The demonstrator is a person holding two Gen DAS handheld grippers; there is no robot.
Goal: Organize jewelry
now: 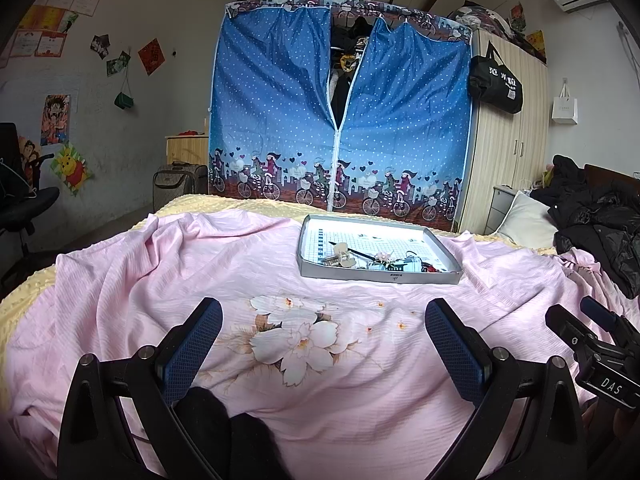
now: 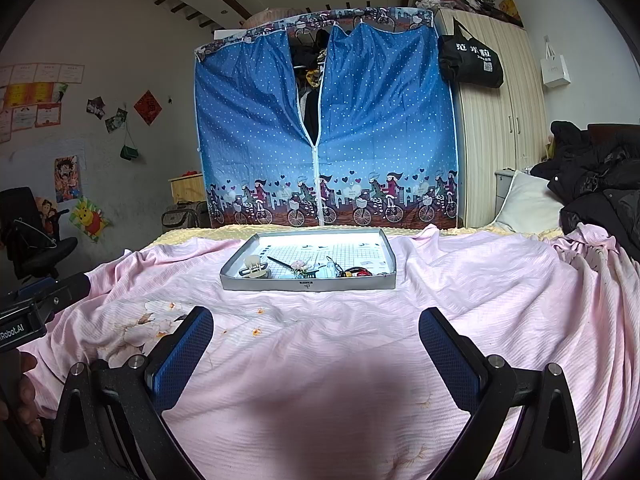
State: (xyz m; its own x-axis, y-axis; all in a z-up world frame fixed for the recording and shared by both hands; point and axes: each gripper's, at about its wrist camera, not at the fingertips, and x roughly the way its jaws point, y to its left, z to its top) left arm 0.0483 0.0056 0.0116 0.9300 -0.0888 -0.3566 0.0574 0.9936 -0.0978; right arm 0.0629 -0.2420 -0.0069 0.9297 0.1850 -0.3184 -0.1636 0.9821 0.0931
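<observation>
Your left gripper (image 1: 322,344) and right gripper (image 2: 316,348) both hang spread wide over the pink sheet (image 2: 340,360), holding nothing. Farther on, a grey tray (image 2: 308,282) sits on the sheet. Jewelry lies bunched along its near edge: a cream claw clip (image 2: 253,265) at left, a flower piece (image 2: 299,267) mid, a red item (image 2: 360,272) right. Beyond the bed, a blue wardrobe (image 2: 324,128).

Both tongs, left (image 1: 323,344) and right (image 2: 316,350), stand wide apart over bare pink bedspread (image 2: 460,300); the stretch toward 12 o'clock is free up to the shallow grey tray (image 2: 308,282); its low wall rims the cluttered near edge; black coats (image 2: 600,200) block 2 o'clock; the left tongs crowd 9 o'clock.
</observation>
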